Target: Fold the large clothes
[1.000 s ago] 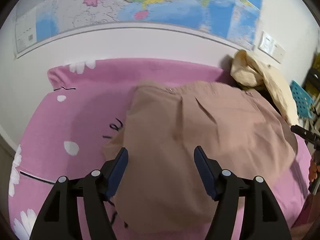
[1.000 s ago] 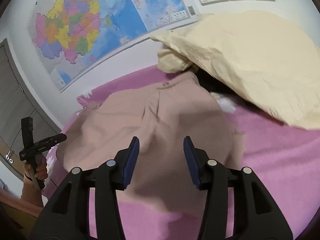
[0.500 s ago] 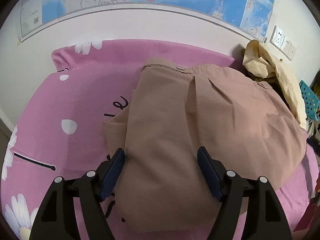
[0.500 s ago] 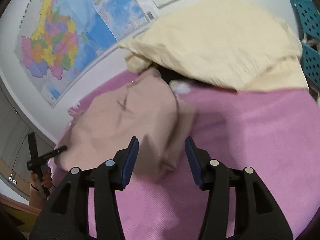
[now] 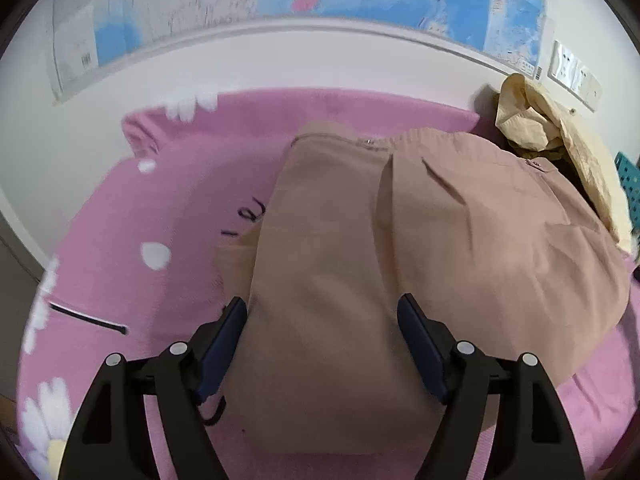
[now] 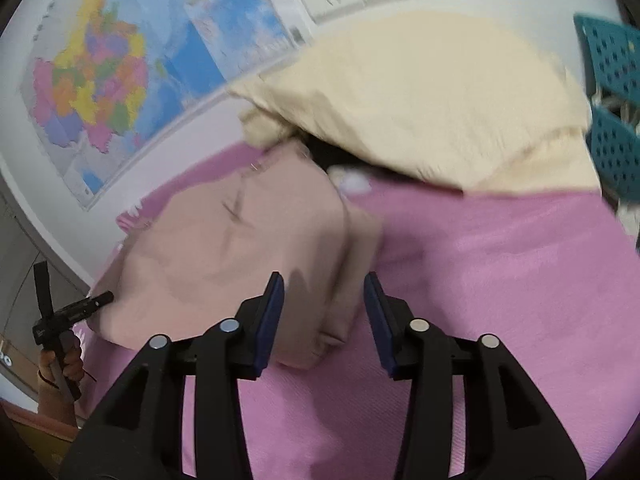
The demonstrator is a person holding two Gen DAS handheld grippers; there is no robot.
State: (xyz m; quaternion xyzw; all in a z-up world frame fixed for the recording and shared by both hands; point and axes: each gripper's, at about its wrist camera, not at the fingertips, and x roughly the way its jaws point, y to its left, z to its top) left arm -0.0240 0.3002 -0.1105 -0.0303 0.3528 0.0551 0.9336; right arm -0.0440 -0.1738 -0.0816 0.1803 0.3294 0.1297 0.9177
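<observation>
Tan garment [image 5: 400, 264] soft, limp, light; bunches easily. Take hem edge nearest left gripper [image 5: 322, 326], jaws apart, just widened, nothing pinched. Right gripper [image 6: 324, 300] apart, empty.

The tan trousers [image 5: 400, 260] look like a matt woven cloth, smooth with soft creases. The pink bedsheet [image 6: 500, 280] is cloth too, finer ribbed texture. The cream garment [image 6: 420, 100] is matt, slightly crinkly fabric. The wall map [image 6: 120, 80] is glossy paper, and the teal basket [image 6: 612, 60] is perforated plastic.
</observation>
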